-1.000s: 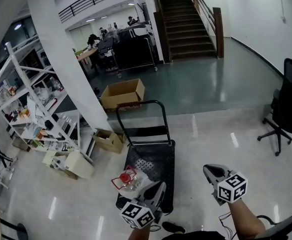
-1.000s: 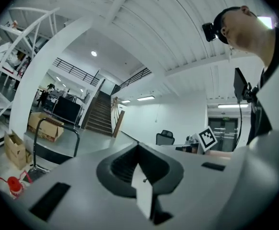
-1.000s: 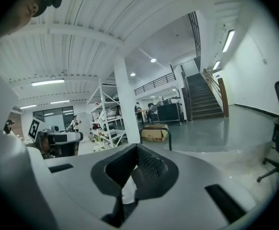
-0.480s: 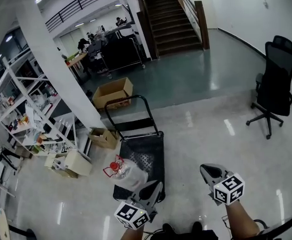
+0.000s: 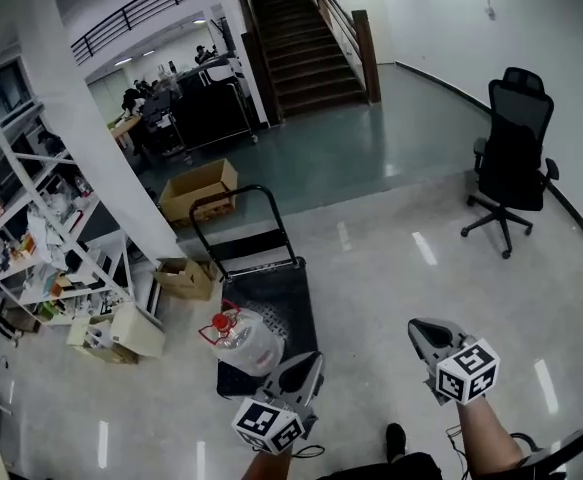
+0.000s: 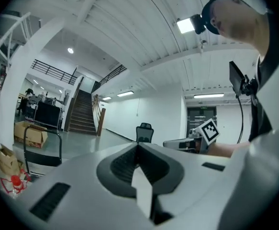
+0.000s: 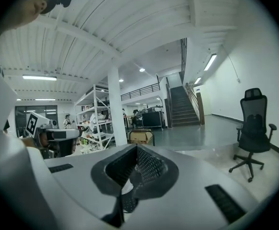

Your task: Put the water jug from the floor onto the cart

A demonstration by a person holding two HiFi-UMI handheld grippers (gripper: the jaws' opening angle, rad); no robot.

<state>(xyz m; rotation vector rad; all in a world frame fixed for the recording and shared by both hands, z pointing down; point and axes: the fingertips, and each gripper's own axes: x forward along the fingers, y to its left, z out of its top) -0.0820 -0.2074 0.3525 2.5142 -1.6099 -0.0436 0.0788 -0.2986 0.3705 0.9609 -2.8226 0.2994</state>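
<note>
Water jug: clear, red cap and red handle, lying tilted at the near left corner of the cart deck, cap end towards the left. Whether it overhangs the deck edge cannot be told. Cart deck is black; its tubular push handle stands upright at the far end.

Left gripper: jaws closed together, nothing between them, just beside the jug on its near right, not touching it. Right gripper: jaws closed, empty, well apart from the cart, over bare floor.

The floor is pale, glossy tile with lamp reflections, and darker grey-green beyond a step line. Left of the cart are small cardboard boxes, a white pillar and a white shelving rack. An open cardboard box lies behind the cart. There is a staircase at the back and a black office chair at the right.
</note>
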